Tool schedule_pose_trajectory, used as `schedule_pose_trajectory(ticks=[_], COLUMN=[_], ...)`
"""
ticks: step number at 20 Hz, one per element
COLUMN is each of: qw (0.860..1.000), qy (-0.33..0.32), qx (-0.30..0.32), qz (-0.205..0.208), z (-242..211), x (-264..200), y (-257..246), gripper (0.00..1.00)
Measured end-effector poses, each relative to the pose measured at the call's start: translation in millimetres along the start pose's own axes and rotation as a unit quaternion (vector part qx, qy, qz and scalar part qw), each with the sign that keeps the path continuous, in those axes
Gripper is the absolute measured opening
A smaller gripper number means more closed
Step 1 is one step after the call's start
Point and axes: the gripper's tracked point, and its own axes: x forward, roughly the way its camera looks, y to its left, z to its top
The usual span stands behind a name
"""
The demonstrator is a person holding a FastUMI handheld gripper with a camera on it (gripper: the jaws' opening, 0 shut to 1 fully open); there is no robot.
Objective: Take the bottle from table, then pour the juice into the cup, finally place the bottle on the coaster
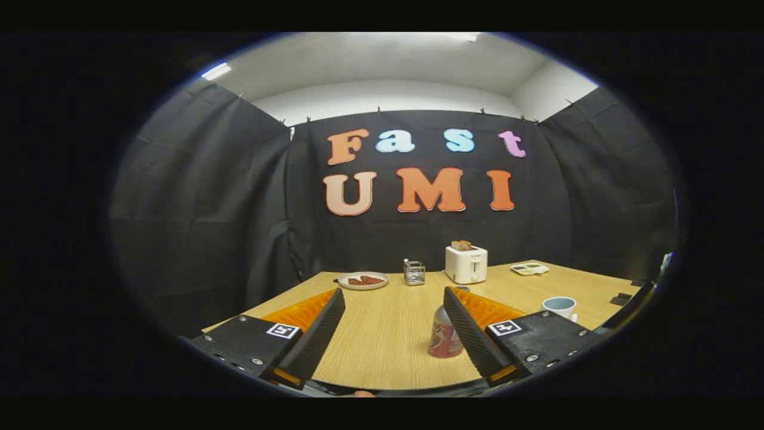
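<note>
A small bottle point(444, 335) with a red and pink label stands upright on the wooden table point(382, 340), close to the inside of my right finger point(471, 328), which partly hides it. A pale blue cup point(560, 306) stands on the table beyond and to the right of the right finger. My gripper point(394, 298) is open, its fingers wide apart with bare table between them. The left finger point(319, 331) is far from the bottle. A small dark edge point(462, 289) shows just past the right fingertip; I cannot tell what it is.
At the far side of the table stand a white toaster point(466, 263) with toast in it, a small metal rack point(414, 272) and a plate point(363, 280) with reddish food. A small tray point(529, 269) lies far right. Dark flat pieces point(621, 298) lie at the right edge.
</note>
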Motion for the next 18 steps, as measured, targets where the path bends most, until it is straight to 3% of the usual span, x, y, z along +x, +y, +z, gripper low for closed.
schedule_pose_trajectory(ticks=[6,18], qw=[1.0,0.997], qy=[0.005,0.055], qx=[-0.002,-0.001], qz=[-0.001,-0.053], z=[-2.3,-39.7], x=[1.1,8.9], y=[-0.7,-42.6], gripper=[0.99,0.99])
